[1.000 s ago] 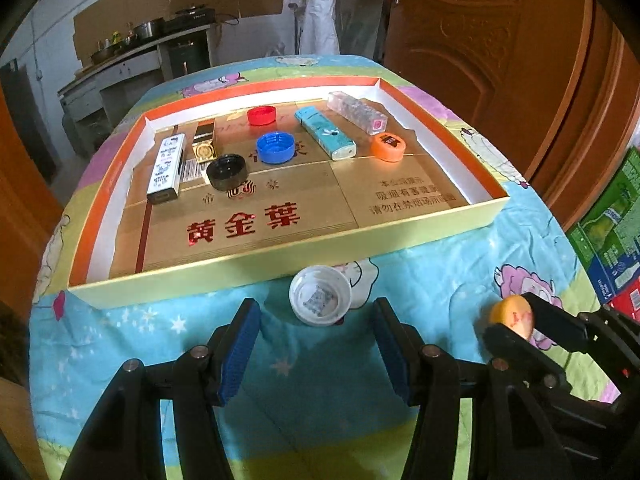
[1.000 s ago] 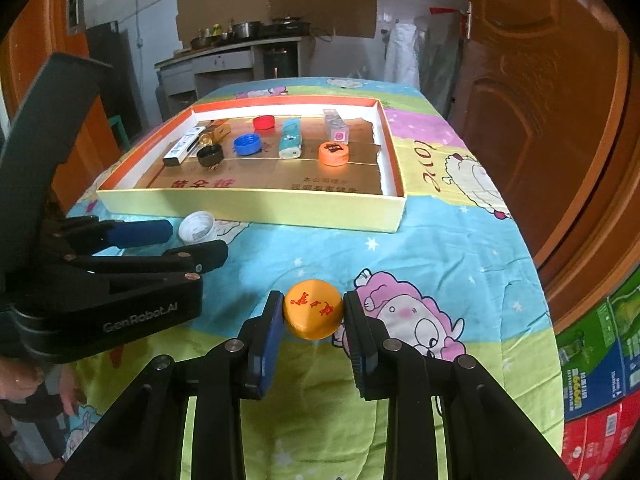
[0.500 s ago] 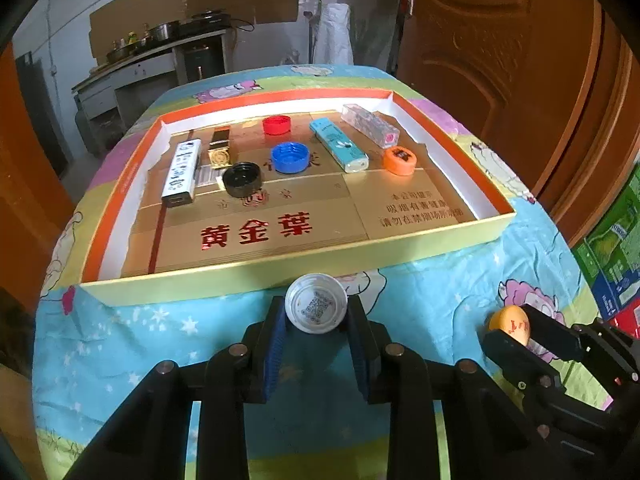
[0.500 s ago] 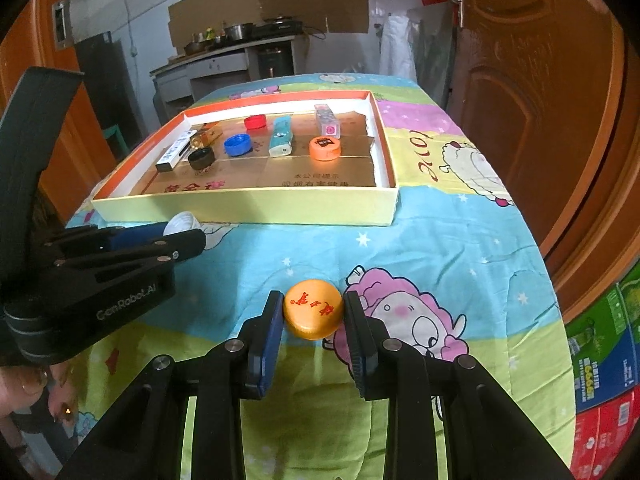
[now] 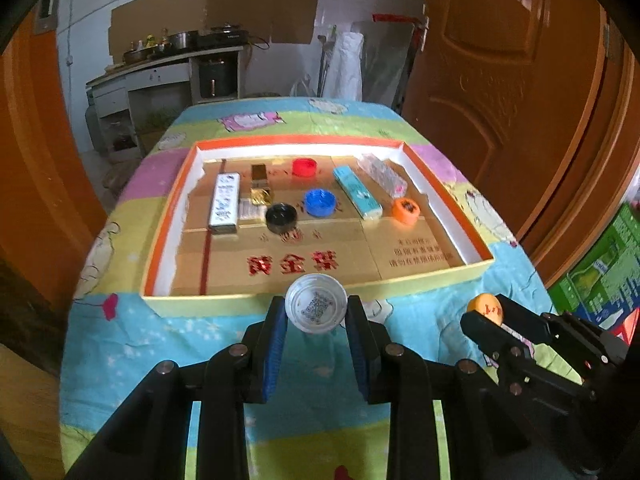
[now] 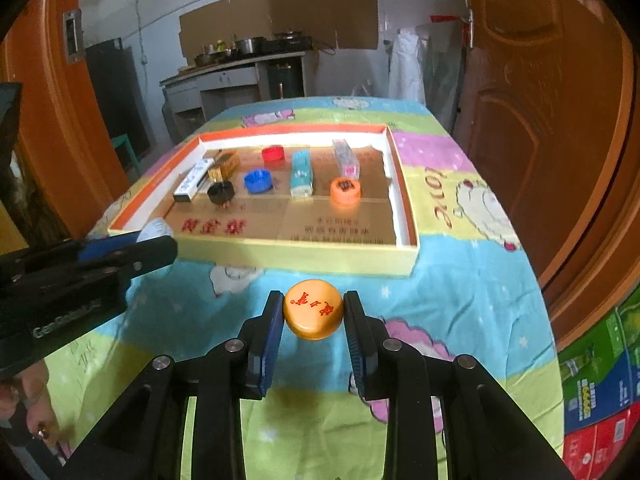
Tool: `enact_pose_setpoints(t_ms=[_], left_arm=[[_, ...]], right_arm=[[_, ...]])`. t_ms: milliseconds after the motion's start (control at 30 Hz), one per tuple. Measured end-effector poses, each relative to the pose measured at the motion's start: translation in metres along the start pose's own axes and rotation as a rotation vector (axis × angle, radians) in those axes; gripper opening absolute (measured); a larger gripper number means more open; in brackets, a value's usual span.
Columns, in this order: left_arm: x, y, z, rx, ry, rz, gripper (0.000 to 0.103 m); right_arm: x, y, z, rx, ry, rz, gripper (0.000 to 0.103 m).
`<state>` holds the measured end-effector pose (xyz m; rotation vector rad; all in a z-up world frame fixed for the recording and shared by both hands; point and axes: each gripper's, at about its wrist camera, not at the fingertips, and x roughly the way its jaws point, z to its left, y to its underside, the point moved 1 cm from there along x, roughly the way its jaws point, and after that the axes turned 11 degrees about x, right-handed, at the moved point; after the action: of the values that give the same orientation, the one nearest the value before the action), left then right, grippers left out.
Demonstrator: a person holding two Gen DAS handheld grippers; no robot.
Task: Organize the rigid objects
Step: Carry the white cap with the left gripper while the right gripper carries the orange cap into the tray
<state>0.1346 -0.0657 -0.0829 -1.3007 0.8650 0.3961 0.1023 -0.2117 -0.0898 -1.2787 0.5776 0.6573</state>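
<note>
Gripping with both tools, we clamp the left gripper on a white cap, its open side facing the camera, and the right gripper on a yellow cap, printed top upward, above the tablecloth before the tray.

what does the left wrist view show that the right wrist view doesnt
Only the left wrist view shows the inside of the white cap, with its printed code, clamped in the left gripper.

Only the right wrist view shows the red print on top of the yellow cap clamped in the right gripper, and a hand at the lower left.

Both show the tray with its caps and boxes on the tablecloth.
</note>
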Motion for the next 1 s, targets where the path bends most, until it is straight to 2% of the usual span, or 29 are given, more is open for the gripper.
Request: enact_pose_setpoints(t_ms=[367,1000], left_arm=[[0.002,-0.014,0.031,-0.059,-0.005,-0.013,0.03],[0.04,-0.039,0.061,-0.098,-0.006,0.016,0.03]], right_arm=[[0.006,-0.033,0.016,-0.015,-0.009,-0.034,0.031],[0.051,-0.072,0.039,-0.052,-0.04,-0.006,0.031]])
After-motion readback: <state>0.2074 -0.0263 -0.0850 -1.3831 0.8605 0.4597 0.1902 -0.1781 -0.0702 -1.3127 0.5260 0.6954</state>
